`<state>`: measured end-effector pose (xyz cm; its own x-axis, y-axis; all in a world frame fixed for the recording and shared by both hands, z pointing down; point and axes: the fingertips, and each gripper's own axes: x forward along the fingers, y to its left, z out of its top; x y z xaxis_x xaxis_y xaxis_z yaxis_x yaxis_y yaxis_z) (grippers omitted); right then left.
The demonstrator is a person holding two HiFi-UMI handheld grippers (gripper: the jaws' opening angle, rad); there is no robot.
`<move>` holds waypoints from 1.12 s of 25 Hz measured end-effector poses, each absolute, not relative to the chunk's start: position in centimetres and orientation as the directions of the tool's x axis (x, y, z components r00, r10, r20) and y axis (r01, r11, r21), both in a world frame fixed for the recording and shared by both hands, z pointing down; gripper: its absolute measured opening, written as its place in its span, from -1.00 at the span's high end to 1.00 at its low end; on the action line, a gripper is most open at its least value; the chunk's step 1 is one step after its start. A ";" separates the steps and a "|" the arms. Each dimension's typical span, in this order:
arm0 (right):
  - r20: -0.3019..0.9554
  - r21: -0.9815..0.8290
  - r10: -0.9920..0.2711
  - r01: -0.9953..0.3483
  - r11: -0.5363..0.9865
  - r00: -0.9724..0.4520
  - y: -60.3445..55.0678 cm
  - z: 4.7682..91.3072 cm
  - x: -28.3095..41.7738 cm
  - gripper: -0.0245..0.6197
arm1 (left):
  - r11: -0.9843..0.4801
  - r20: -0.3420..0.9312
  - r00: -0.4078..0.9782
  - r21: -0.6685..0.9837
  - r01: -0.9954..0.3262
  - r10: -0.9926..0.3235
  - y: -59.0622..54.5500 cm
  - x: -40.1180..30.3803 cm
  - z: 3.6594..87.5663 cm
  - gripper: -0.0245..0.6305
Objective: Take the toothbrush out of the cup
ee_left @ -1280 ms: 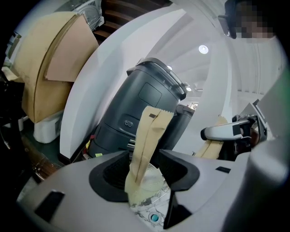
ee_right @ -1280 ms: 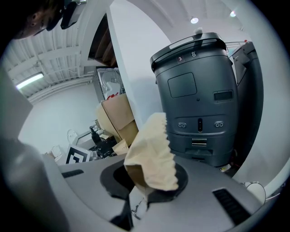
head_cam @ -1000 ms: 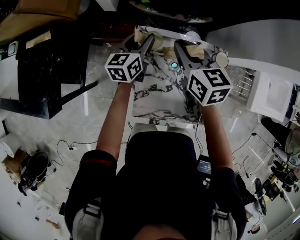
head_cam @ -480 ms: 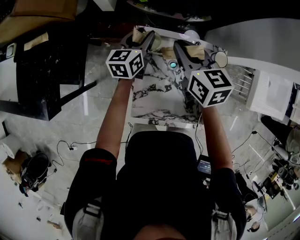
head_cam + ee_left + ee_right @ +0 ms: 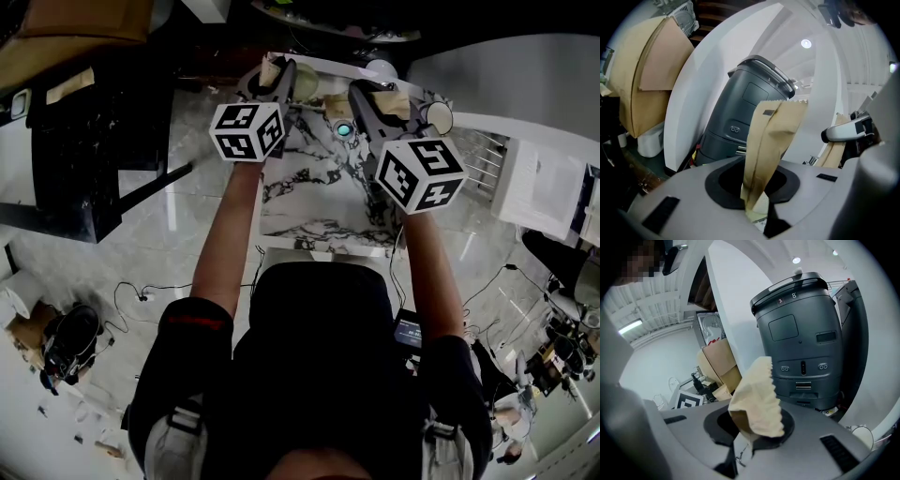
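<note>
- Left tongs (image 5: 757, 212) are clamped on an upright paper strip (image 5: 771, 140), tan with a zigzag top edge. Their jaws have just been closing, with the strip between them.
- Right tongs (image 5: 743, 446) are pinched together on a crumpled tan paper flap (image 5: 757, 399), also zigzag-edged. We cannot tell whether strip and flap belong to one bag.
- Both tongs reach over the far end of the marble table (image 5: 319, 202), one at far left and one at far right, well apart.
- Beyond the table stands a dark grey machine (image 5: 745, 112). A white curved panel (image 5: 689, 93) is to its left, and brown boxes (image 5: 637, 79) are further left.
- A white wire rack (image 5: 483, 164) sits to the right of the table, and cables (image 5: 141, 291) trail on the pale floor to the near left.
- In the way:
  - The paper rises through the middle of each gripper view and covers what lies straight ahead of the jaws.
  - From the head view, the tongs and their marker cubes cover much of the table's far end.
- What looks like the cup (image 5: 439, 117) is pale and round. It sits at the table's far right corner, just beside the right tongs, and its inside is too small for us to read.
- A small teal-lit disc (image 5: 344, 129) lies on the table between the tongs, nearer the right ones.
- We cannot make out the toothbrush in any view.
</note>
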<state>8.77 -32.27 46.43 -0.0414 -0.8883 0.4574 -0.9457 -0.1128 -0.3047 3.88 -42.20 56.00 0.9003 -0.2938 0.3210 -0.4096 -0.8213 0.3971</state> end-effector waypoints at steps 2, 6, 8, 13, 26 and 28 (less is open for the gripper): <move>0.458 -0.303 -0.888 -0.946 -0.117 -0.037 -32.1 46.5 9.0 0.75 | -0.824 0.320 0.900 0.392 -0.409 -0.295 -42.1 3.9 55.9 0.71; 0.455 -0.311 -0.890 -0.943 -0.118 -0.038 -32.0 46.5 9.2 0.75 | -0.827 0.321 0.898 0.382 -0.412 -0.300 -42.0 3.9 55.7 0.72; 0.454 -0.315 -0.890 -0.942 -0.118 -0.041 -31.8 46.6 9.1 0.75 | -0.828 0.322 0.897 0.376 -0.415 -0.303 -42.0 3.9 55.6 0.72; 0.447 -0.333 -0.894 -0.935 -0.120 -0.045 -31.5 46.4 9.2 0.75 | -0.838 0.305 0.898 0.353 -0.417 -0.318 -42.0 3.6 54.3 0.73; 0.421 -0.300 -0.906 -0.948 -0.106 -0.032 -30.4 44.1 9.3 0.75 | -0.861 0.244 0.910 0.312 -0.402 -0.337 -40.6 3.0 49.7 0.75; 0.413 -0.297 -0.910 -0.950 -0.096 -0.037 -30.3 43.6 9.1 0.75 | -0.861 0.240 0.907 0.303 -0.407 -0.345 -40.4 2.8 49.0 0.76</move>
<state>9.06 -30.28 43.62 -0.0371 -0.9098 0.4134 -0.9499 -0.0965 -0.2974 2.82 -40.40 48.98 0.9074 -0.3447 0.2402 -0.4075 -0.8615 0.3030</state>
